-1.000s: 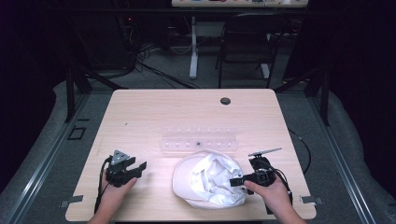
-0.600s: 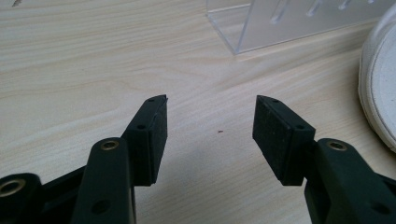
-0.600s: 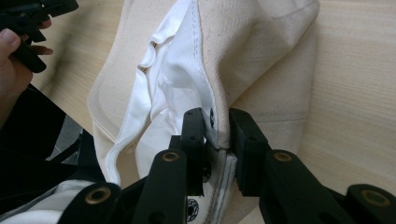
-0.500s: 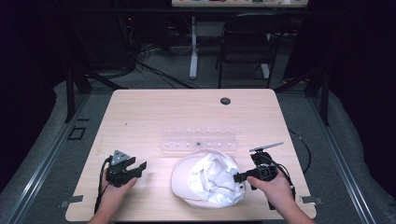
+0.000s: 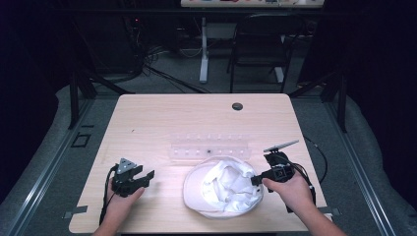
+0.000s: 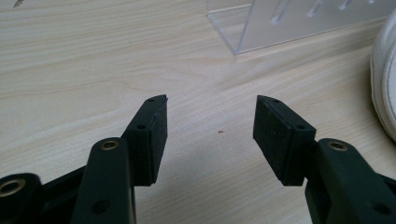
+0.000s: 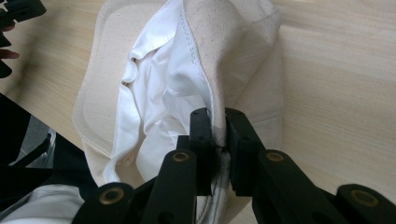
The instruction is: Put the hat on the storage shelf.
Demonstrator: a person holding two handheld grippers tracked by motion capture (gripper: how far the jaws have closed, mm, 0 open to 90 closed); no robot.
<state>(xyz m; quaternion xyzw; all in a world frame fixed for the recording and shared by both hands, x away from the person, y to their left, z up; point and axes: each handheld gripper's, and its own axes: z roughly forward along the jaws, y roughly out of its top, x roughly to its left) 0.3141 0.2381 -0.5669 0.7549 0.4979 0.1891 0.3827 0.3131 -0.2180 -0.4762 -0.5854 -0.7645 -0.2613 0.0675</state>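
Right tongs point(image 7: 216, 125) are pinched on the rim of the white cap point(image 5: 222, 189), lying inside-up on the bench point(image 5: 147, 123); left tongs point(image 6: 210, 126) spread, idle; handling apparently just begun.

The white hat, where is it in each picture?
High view: the white hat lies near the table's front edge, right of middle.
Left gripper view: its rim shows at the right edge.
Right gripper view: it fills the middle, pinched by the right gripper.
Shared landmark: the wooden table.
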